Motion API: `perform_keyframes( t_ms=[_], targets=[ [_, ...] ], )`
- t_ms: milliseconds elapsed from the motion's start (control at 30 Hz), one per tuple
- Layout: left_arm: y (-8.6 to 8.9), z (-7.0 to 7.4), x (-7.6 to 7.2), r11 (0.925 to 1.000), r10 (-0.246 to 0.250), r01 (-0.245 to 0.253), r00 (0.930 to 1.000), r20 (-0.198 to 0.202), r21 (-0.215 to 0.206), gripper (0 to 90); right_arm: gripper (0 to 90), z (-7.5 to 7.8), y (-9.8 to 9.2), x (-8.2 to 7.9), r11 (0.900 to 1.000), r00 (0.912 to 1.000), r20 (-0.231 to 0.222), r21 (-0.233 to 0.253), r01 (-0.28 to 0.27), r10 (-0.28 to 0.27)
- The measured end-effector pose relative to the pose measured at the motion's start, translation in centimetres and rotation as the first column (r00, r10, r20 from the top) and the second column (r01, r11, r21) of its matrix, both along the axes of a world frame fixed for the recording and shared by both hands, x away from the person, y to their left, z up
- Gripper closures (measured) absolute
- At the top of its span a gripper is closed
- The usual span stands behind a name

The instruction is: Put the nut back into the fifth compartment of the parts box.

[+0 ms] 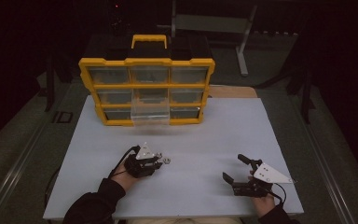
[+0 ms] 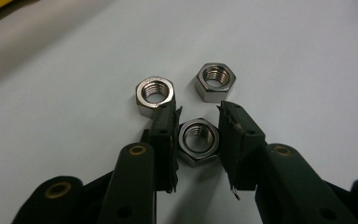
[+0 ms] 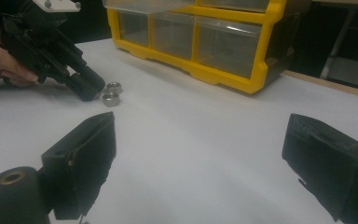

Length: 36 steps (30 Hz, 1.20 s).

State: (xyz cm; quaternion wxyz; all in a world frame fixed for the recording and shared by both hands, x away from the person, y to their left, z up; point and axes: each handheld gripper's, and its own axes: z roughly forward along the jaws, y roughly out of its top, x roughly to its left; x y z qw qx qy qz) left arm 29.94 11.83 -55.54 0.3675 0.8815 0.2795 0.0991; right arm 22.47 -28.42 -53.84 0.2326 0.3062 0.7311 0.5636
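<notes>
Left claw (image 2: 197, 133) brackets a nut (image 2: 198, 141) on white tabletop (image 2: 74, 93).

The desk (image 1: 242, 140) has a plain white top. A yellow organizer (image 1: 147, 91) with 9 clear drawers stands at the far edge, slightly left of centre, its bottom middle drawer (image 1: 150, 114) pulled out. 3 steel hex nuts (image 2: 198, 141) lie flat, close together, toward the near edge left of centre.
</notes>
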Motion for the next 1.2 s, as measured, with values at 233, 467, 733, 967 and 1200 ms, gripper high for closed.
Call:
perform_keyframes(
  t_ms=[233, 467, 733, 967, 1200],
  targets=[
    [0.4, 0.2, -0.1, 0.9998, -0.020, 0.020, 0.9998, 0.001, -0.006, 69.1, 9.9, 0.0, 0.0, 0.0, 1.000, 1.0000, -0.001, -0.001, 0.000, 0.000],
    [2.3, 2.0, -0.5, 0.9990, -0.011, 0.012, 0.9998, 0.018, -0.042, 69.1, 9.9, 0.0, 0.0, 0.0, 1.000, 1.0000, -0.003, 0.000, 0.002, -0.002],
    [5.0, 4.4, -1.3, 0.9962, 0.042, -0.039, 0.9982, 0.042, -0.078, 69.1, 9.9, 0.0, 0.1, 0.0, 1.000, 1.0000, -0.002, -0.001, -0.001, 0.001],
    [7.1, 6.6, -1.8, 0.9907, 0.090, -0.082, 0.9933, 0.072, -0.109, 69.1, 9.9, 0.0, 0.1, 0.0, 1.000, 1.0000, -0.003, 0.000, -0.003, 0.003],
    [8.1, 8.6, -2.0, 0.9879, 0.104, -0.092, 0.9898, 0.097, -0.125, 69.2, 9.9, -0.1, 0.1, 0.1, 1.000, 1.0000, -0.004, 0.001, -0.004, 0.004]
  ],
)
